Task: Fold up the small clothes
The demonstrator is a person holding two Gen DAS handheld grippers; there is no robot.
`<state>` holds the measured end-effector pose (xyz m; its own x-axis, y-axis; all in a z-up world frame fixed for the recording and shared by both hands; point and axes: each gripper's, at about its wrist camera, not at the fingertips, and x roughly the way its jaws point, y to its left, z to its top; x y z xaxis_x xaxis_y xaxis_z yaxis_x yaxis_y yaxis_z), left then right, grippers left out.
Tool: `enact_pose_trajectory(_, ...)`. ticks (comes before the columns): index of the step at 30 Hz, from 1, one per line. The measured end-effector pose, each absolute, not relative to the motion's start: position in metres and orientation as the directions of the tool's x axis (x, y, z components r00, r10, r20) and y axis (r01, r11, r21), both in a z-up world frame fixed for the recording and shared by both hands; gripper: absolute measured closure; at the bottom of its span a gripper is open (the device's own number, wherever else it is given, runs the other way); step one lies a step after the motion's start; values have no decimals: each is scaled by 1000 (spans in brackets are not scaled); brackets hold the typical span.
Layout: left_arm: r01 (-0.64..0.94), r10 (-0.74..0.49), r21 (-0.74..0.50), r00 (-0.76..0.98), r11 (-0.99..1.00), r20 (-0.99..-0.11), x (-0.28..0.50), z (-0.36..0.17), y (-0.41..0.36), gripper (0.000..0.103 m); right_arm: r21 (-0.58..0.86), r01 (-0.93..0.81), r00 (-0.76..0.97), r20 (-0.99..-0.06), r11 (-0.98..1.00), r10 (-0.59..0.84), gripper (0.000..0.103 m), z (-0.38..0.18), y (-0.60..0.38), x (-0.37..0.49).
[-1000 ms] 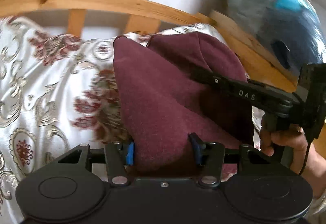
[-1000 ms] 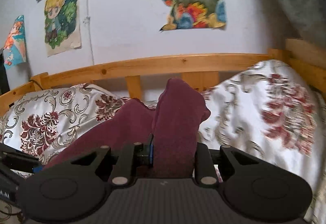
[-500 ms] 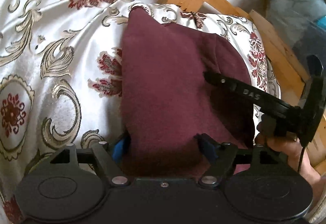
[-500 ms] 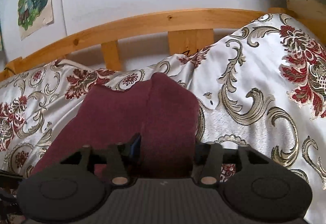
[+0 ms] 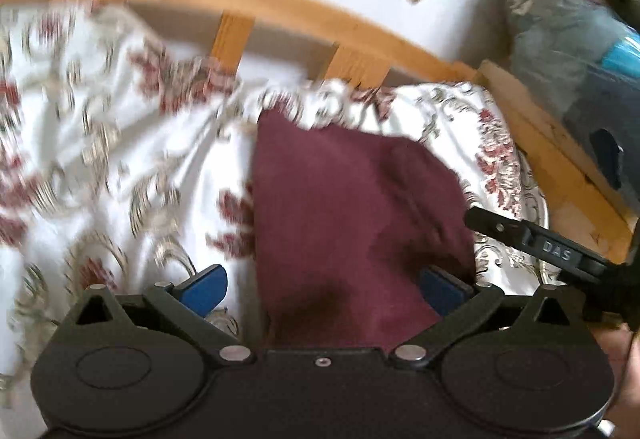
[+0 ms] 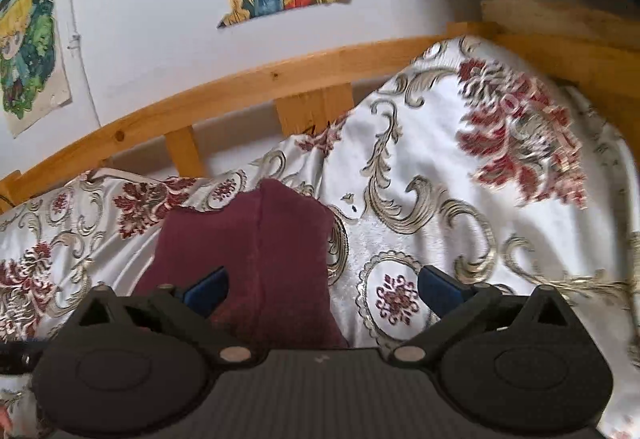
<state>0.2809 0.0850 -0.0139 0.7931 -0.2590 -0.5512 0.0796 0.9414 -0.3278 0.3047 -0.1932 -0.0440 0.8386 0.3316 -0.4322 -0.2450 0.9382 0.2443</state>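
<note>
Both sets of jaws wide, gripping nothing. Maroon garment [image 5: 344, 223] lies flat on the bed cover [image 5: 132, 167], between the left gripper [image 5: 324, 287] pads and partly inside the right gripper [image 6: 324, 283]. Looks soft, light, limp: pinch at a doubled edge or corner.

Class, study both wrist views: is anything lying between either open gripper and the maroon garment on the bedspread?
Nothing visible. The maroon garment lies on the floral bedspread, its near end between the spread fingers of the left gripper and the right gripper, uncovered.
</note>
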Motion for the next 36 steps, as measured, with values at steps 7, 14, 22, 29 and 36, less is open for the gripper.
enact_pose_trajectory(7,187,-270,-215,834,959,-481,228,25,60,1,199,-271,889,-324,942,325,0,2,-197,224)
enact_pose_trajectory(14,203,-245,-145,883,968,-399,172,63,33,1,134,-247,937,-221,960,272,0,42,-204,148)
enact_pose_trajectory(22,178,-177,-35,904,983,-390,112,112,32,1,145,-247,955,-133,958,267,0,62,-231,78)
enact_pose_trajectory(29,107,-112,-33,922,994,-372,57,125,46,1,158,-243,957,-124,957,263,0,63,-241,36)
enact_pose_trajectory(36,58,-68,-37,927,998,-368,16,100,46,1,142,-253,954,-127,957,272,0,49,-235,7)
